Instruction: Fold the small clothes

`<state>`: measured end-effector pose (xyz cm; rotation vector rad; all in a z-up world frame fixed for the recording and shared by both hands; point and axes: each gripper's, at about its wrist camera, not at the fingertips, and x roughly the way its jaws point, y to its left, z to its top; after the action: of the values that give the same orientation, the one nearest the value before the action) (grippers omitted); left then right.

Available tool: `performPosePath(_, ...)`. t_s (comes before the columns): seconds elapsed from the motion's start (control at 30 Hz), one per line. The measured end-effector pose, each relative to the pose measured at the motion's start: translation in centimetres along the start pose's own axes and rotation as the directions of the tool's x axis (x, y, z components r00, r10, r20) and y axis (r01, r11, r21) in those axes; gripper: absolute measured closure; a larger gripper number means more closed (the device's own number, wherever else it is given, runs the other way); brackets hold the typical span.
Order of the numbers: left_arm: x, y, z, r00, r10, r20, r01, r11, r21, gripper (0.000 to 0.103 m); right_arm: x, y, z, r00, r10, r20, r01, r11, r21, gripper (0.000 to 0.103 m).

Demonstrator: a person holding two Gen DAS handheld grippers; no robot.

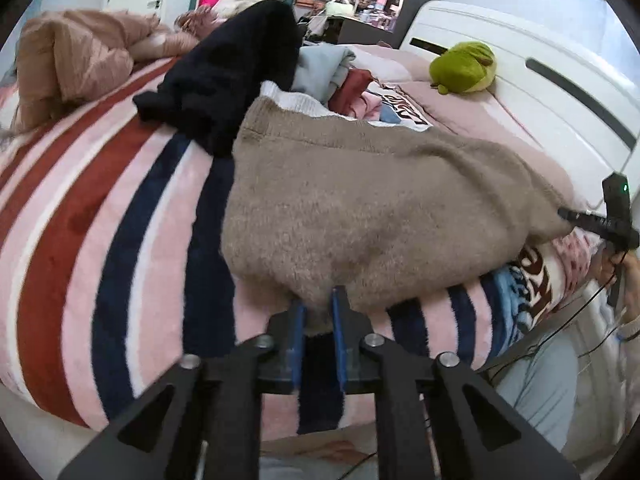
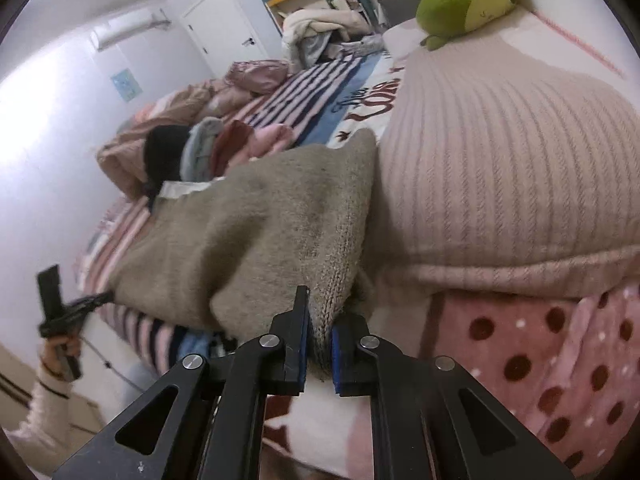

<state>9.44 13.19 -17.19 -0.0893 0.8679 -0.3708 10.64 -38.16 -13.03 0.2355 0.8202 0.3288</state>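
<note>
A taupe knitted sweater lies spread over the striped blanket on the bed. My left gripper is shut on the sweater's near edge, with the knit pinched between its blue pads. In the right wrist view the same sweater hangs slightly lifted, and my right gripper is shut on its other bottom corner. The right gripper also shows at the sweater's far right in the left view. The left gripper shows at the sweater's left end in the right view, held by a hand.
A black garment and a pile of blue, red and pink clothes lie behind the sweater. A green plush toy sits near the white headboard. A ribbed pink pillow lies right beside the sweater. A brown quilt is bunched far left.
</note>
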Motion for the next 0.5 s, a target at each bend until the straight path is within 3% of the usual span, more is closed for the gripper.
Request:
performPosePath(0.03, -0.4, 0.1, 0.0, 1.000, -0.019, 0.001, 0.019, 1.000, -0.017, 0.063, -0.3, 0.7, 0.2, 1.000, -0.026, 0.001, 0.026, 0.999, -0.022, 0.087)
performPosePath(0.1, -1.6, -0.1, -0.4, 0.999, -0.024, 0.025, 0.024, 0.999, -0.029, 0.042, -1.3, 2.1, 0.4, 0.998, -0.054, 0.034, 0.056, 0.995, -0.083, 0.047)
performPosePath(0.17, -2.8, 0.1, -1.1, 0.998, -0.035, 0.048, 0.038, 0.997, -0.066, 0.039, -3.1, 4.1, 0.5, 0.987, -0.105, 0.123, 0.123, 0.981, -0.147, 0.037)
performPosePath(0.23, -3.1, 0.3, -1.9, 0.995, -0.077, 0.061, 0.084, 0.988, -0.131, 0.034, -3.9, 5.7, 0.7, 0.983, -0.084, 0.164, 0.111, 0.980, -0.163, 0.037)
performPosePath(0.37, -1.9, -0.5, -3.0, 0.981, -0.175, 0.089, 0.190, 0.959, -0.210, 0.028, -2.8, 9.0, 1.0, 0.983, 0.042, 0.181, -0.009, 0.983, -0.182, 0.040)
performPosePath(0.43, -0.7, -0.9, -3.4, 0.974, -0.203, 0.102, 0.223, 0.943, -0.247, 0.028, -1.2, 10.8, 1.0, 0.983, 0.079, 0.167, -0.044, 0.978, -0.205, 0.056)
performPosePath(0.5, 0.7, -1.0, -3.4, 0.961, -0.249, 0.119, 0.273, 0.916, -0.293, 0.028, 0.7, 12.2, 0.8, 0.986, 0.099, 0.134, -0.068, 0.974, -0.218, 0.086)
